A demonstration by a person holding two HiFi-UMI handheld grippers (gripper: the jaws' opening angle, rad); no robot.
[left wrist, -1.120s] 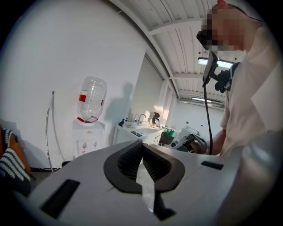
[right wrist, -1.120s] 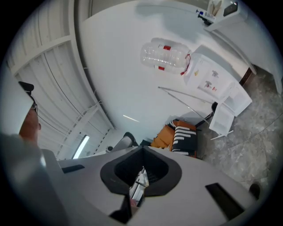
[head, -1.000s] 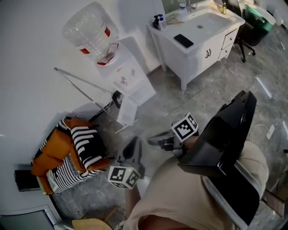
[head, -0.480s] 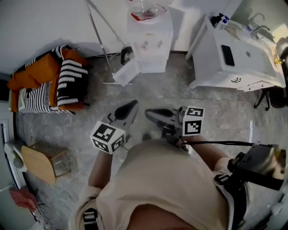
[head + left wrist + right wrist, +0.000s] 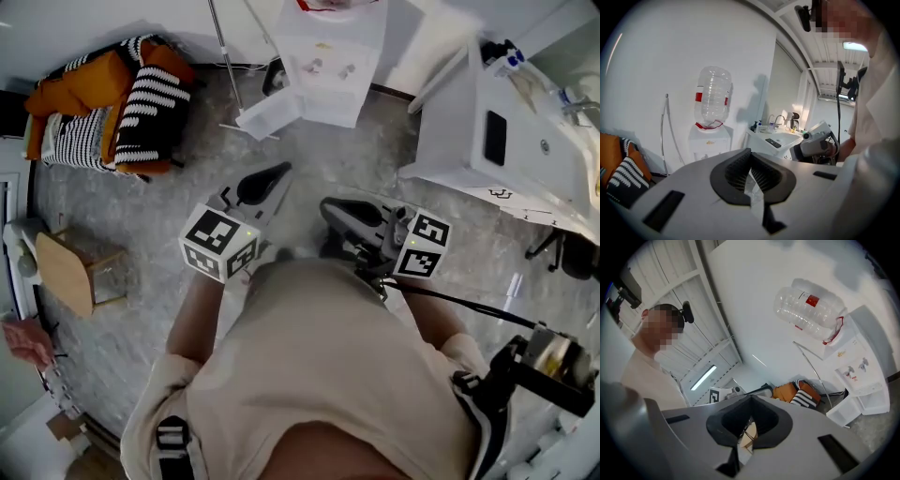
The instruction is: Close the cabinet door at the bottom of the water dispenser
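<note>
The water dispenser (image 5: 333, 56) stands against the wall, its bottom cabinet door (image 5: 267, 112) hanging open in front of it. The left gripper (image 5: 272, 174) and right gripper (image 5: 330, 206) hover well short of the dispenser, fingers (image 5: 737, 171) pressed together, empty.

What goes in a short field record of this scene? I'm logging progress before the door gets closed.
water dispenser: at the far wall, clear bottle on top
cabinet door: open, swung out at the dispenser's base
left claw: shut, empty, apart from the door
right claw: shut, empty, apart from the door
armchair: orange with striped cushions, left in the head view
sink cabinet: white, right in the head view
</note>
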